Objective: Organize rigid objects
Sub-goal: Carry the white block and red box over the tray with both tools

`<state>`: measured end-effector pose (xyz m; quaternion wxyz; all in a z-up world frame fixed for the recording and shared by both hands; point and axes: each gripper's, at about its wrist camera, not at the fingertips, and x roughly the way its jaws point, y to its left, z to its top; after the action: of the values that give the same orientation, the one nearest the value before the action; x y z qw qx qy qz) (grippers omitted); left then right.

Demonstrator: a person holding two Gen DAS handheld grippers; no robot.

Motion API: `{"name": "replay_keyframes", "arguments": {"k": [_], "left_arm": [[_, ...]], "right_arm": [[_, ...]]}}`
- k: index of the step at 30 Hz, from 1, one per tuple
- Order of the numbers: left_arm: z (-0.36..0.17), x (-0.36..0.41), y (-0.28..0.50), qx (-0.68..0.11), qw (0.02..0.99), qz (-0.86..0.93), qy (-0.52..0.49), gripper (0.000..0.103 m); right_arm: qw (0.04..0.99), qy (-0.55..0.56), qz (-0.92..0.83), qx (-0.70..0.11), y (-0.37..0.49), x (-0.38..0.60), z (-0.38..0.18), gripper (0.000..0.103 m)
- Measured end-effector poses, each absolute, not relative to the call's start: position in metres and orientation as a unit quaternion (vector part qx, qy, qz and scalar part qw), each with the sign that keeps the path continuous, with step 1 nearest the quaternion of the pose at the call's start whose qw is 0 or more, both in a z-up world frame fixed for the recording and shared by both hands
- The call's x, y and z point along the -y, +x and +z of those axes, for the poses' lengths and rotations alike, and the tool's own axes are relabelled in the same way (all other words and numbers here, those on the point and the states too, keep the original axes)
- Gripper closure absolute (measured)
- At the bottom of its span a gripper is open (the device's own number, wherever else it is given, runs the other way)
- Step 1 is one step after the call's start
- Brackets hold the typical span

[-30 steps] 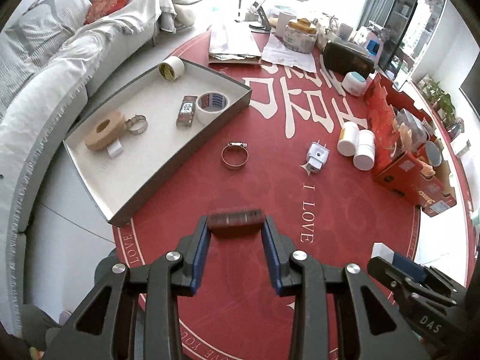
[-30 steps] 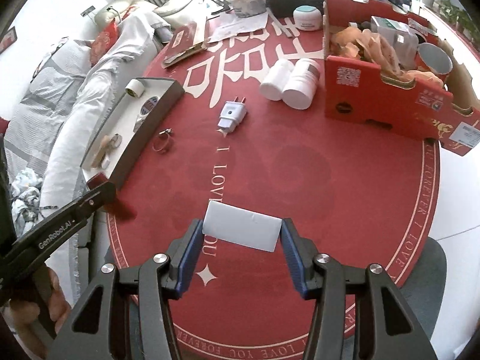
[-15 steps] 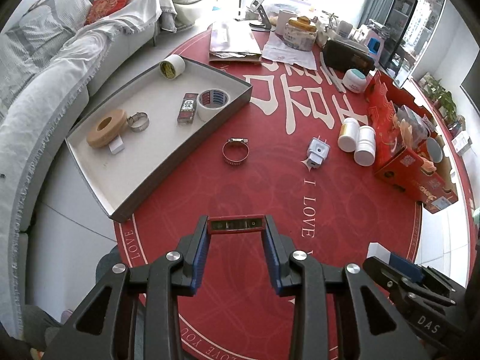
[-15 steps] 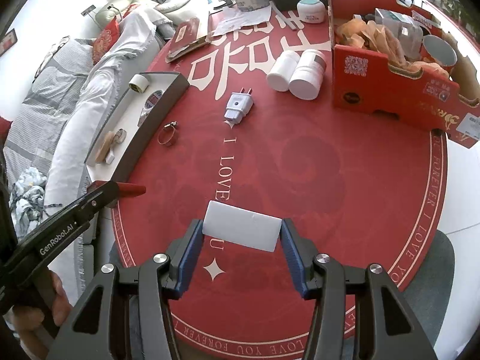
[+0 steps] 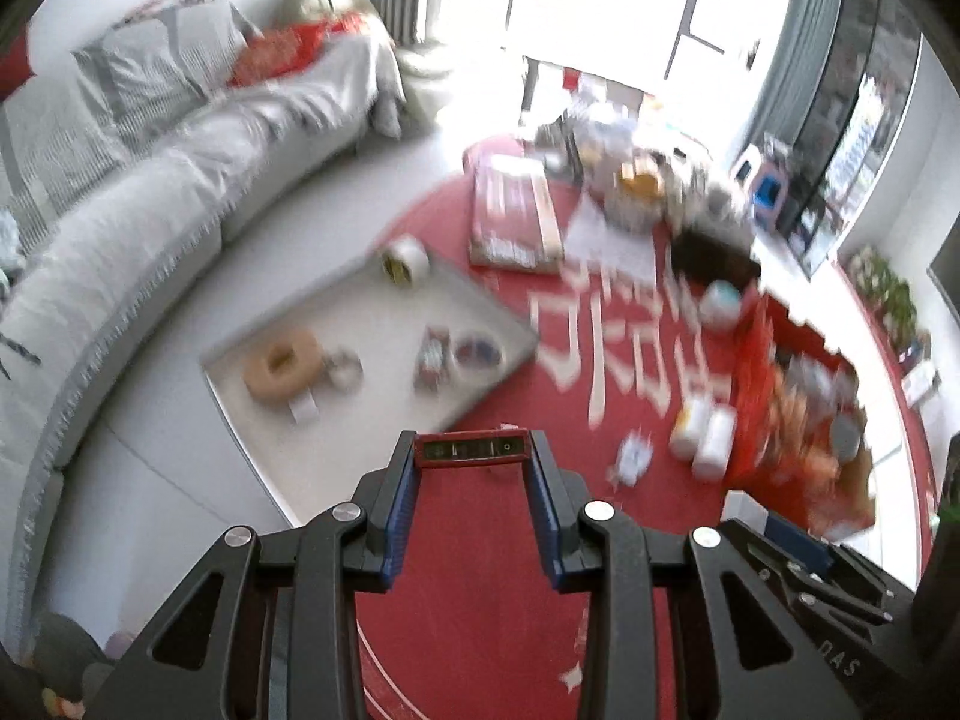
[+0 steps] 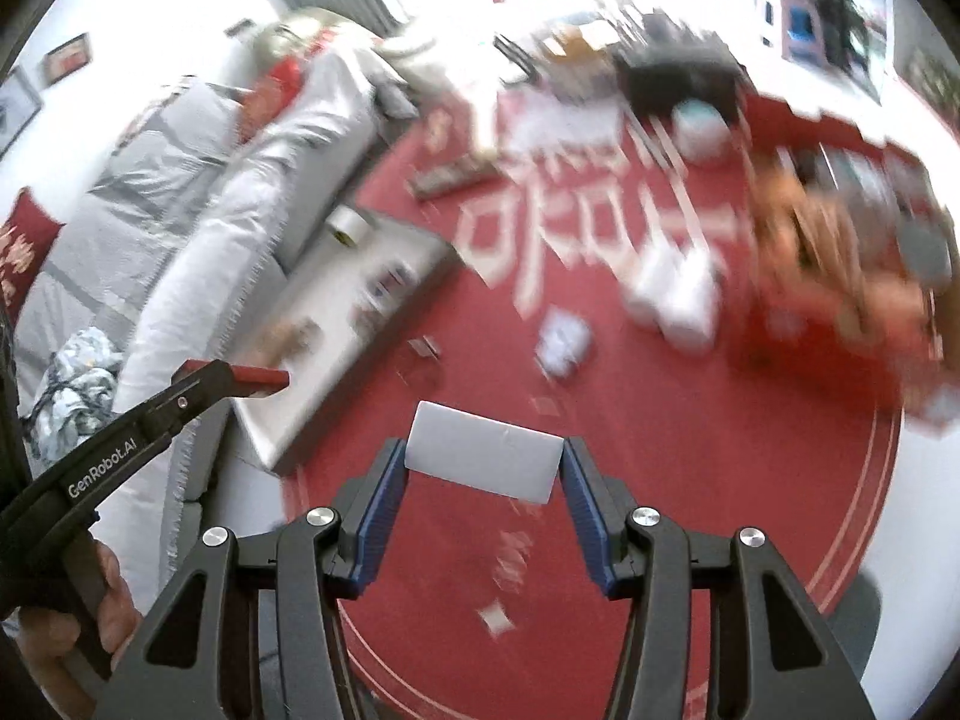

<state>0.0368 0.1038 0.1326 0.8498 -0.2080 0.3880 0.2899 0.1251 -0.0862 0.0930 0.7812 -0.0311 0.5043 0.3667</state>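
My left gripper [image 5: 473, 459] is shut on a small dark red box [image 5: 471, 449], held across its ends well above the round red table [image 5: 480, 570]. My right gripper [image 6: 485, 465] is shut on a flat white box [image 6: 483, 459], also lifted off the table. In the right wrist view the left gripper [image 6: 240, 381] shows at the left with the dark red box [image 6: 259, 380] in it. A grey tray [image 5: 366, 324] at the table's left edge holds tape rolls, a small packet and a metal clamp. A white plug adapter [image 5: 633, 456] and two white jars [image 5: 702, 429] lie on the table.
A red cardboard box [image 5: 798, 420] full of items stands at the right. Papers, a black case and other clutter fill the far side of the table. A grey sofa [image 5: 150, 198] curves along the left. A person's hand [image 6: 66, 618] holds the left gripper's handle.
Both grippers have risen with their boxes still held, and the table now looks farther below. The views have tilted up, showing more of the room, and are motion-blurred.
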Motion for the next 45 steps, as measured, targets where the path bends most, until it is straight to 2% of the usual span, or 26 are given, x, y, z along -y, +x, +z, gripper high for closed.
{"name": "replay_keyframes", "arguments": {"k": [10, 17, 22, 33, 38, 45], "left_arm": [[0.214, -0.154, 0.036, -0.300, 0.871, 0.326, -0.211, 0.066], [0.210, -0.199, 0.043, -0.294, 0.857, 0.369, -0.209, 0.066], [0.164, -0.232, 0.046, -0.328, 0.829, 0.390, -0.230, 0.066], [0.049, -0.273, 0.052, -0.415, 0.762, 0.401, -0.294, 0.066], [0.017, -0.277, 0.065, -0.447, 0.745, 0.405, -0.285, 0.066], [0.001, -0.276, 0.074, -0.461, 0.740, 0.402, -0.280, 0.066]], "right_arm": [[0.800, -0.034, 0.450, -0.396, 0.146, 0.006, 0.207, 0.049], [0.794, -0.043, 0.472, -0.381, 0.161, -0.047, 0.231, 0.049], [0.785, -0.077, 0.468, -0.398, 0.169, -0.089, 0.204, 0.049], [0.733, -0.114, 0.448, -0.498, 0.190, -0.152, 0.099, 0.049], [0.718, -0.128, 0.437, -0.526, 0.190, -0.165, 0.062, 0.049], [0.712, -0.144, 0.430, -0.537, 0.195, -0.177, 0.042, 0.049]]}}
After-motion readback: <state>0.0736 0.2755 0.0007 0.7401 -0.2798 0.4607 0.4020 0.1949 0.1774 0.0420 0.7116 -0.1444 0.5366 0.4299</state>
